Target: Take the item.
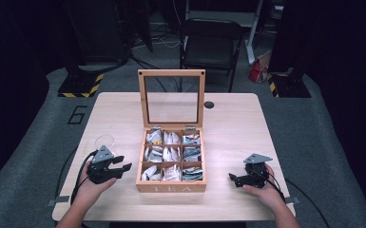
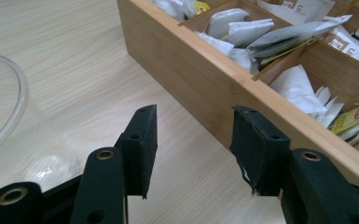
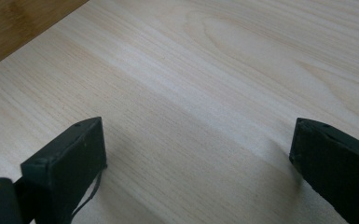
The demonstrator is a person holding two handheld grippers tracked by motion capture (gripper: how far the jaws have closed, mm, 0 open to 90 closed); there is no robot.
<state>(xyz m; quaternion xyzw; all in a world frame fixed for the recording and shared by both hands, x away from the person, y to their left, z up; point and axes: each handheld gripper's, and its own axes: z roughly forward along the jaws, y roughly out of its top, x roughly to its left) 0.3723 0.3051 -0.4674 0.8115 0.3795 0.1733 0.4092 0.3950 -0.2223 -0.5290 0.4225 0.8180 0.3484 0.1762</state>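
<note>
Jaws on your left gripper (image 1: 122, 164) half-open, empty, near bench's (image 1: 228, 199) front-left; right gripper (image 1: 233, 179) wide, empty, front-right. Tea box (image 1: 171, 186) mid-front, lid up. Likely approach step: next, reach into a compartment for a tea bag (image 1: 172, 173).

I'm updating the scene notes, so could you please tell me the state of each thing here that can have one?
Tea box: lid raised upright, compartments filled with tea bags.
Clear glass: upright on the table left of the box, looks empty.
Left gripper: open, nothing between its jaws, beside the box's outer wall.
Right gripper: open wide, nothing between its jaws, above bare table.
Folding chair: unfolded, unoccupied, behind the table.
</note>
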